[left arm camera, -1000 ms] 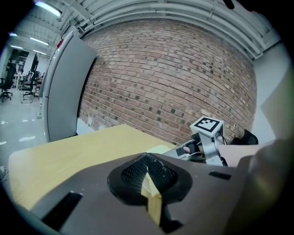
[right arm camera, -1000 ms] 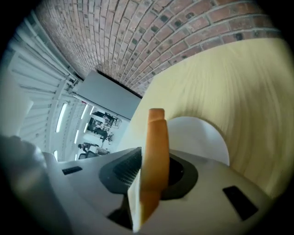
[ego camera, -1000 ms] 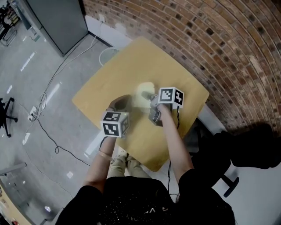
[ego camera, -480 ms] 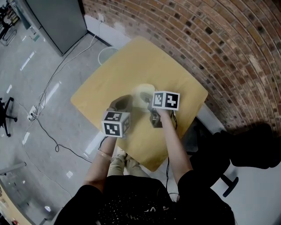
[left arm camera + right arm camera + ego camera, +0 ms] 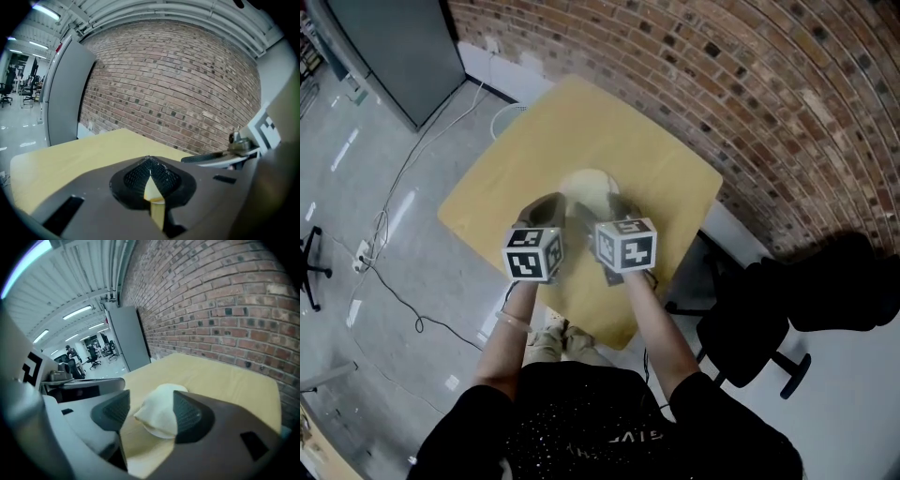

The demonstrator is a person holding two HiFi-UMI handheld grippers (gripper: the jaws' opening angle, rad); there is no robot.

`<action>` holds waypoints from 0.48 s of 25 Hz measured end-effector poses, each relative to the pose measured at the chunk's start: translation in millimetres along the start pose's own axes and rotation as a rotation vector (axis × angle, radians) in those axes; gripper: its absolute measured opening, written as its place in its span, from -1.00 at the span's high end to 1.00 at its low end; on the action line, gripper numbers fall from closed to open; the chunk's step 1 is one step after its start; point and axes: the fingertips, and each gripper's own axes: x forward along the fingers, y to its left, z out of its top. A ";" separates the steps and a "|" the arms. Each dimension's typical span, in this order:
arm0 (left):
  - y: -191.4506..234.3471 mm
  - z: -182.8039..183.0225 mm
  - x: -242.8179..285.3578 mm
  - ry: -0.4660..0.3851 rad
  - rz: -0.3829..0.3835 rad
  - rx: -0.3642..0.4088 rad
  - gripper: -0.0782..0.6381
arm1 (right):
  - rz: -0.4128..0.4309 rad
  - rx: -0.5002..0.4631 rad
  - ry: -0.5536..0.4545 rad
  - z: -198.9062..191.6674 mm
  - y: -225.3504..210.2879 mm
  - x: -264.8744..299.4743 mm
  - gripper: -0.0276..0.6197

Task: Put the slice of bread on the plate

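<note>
A pale slice of bread (image 5: 161, 404) lies on the white plate (image 5: 157, 433), on the yellow table (image 5: 628, 150). In the head view, bread and plate (image 5: 586, 186) blur into one pale patch just ahead of both grippers. My right gripper (image 5: 149, 409) hangs above and short of the plate. Its jaws stand wide and are closing a little, with nothing between the pads. The same gripper (image 5: 602, 211) shows beyond its marker cube. My left gripper (image 5: 149, 163) is shut and empty, its tips meeting over the table beside the plate (image 5: 546, 211).
A brick wall (image 5: 750, 84) runs behind the table. A black office chair (image 5: 759, 323) stands at the table's right corner. A grey cabinet (image 5: 389, 47), a white bin (image 5: 508, 117) and floor cables (image 5: 394, 216) lie to the left.
My right gripper opened, let go of the bread on the plate, rolled, and drew back and up towards the person. The left gripper stayed put.
</note>
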 end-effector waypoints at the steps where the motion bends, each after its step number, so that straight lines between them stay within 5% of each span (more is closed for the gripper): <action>1: 1.1 0.7 -0.8 0.000 -0.001 0.002 0.75 | -0.017 0.001 -0.019 1.5 5.2 -4.1 0.18; 3: 1.7 0.0 -2.1 -0.001 -0.004 0.011 0.75 | -0.044 0.033 -0.062 3.3 11.2 -14.2 0.68; 4: 1.6 -1.1 -3.6 -0.001 -0.006 0.013 0.75 | -0.047 0.047 -0.080 3.3 14.9 -18.6 0.78; 12: -22.3 -6.9 -20.3 -0.002 -0.040 0.037 0.75 | -0.068 0.066 -0.149 0.1 22.1 -46.3 0.88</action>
